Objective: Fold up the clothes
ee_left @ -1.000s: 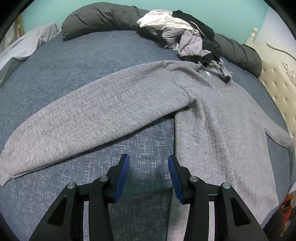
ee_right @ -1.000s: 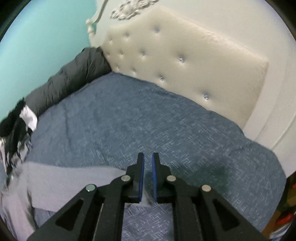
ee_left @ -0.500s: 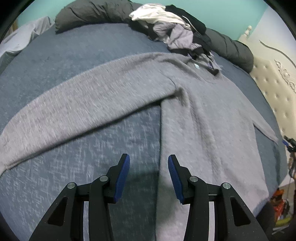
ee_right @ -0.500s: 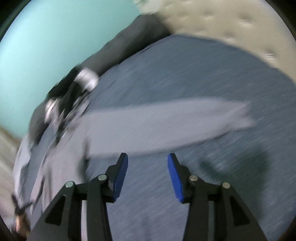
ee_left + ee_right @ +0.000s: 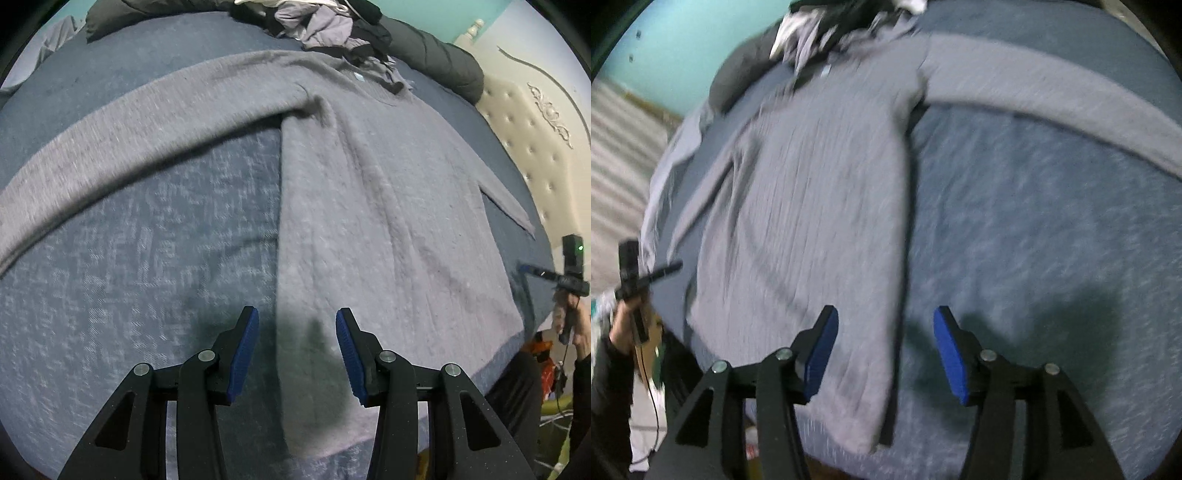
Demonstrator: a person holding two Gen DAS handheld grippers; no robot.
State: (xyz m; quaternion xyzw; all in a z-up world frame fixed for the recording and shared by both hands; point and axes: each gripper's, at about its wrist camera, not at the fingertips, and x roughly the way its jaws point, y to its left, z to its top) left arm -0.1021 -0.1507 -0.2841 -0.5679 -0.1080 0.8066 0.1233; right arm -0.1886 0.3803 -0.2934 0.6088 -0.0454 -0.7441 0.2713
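One grey long-sleeved sweater (image 5: 388,221) — laid flat, face up, across the blue bed (image 5: 129,277), both sleeves spread out to the sides, hem toward the near edge. No fold yet made, by the look of it; sleeves and body all remain to be turned in. Heap of unfolded clothes (image 5: 332,26) at the far side, against a dark duvet (image 5: 436,51) — further items left. Left gripper (image 5: 295,354): jaws moderately apart, nothing between the pads, poised over the sweater's side edge near the hem. Right gripper (image 5: 882,354): jaws opening, empty, above the opposite side edge. Change from a second earlier: right jaws then nearly closed and facing the tufted headboard, now swung round to the sweater; left gripper has shifted from bare bed onto the garment's edge.
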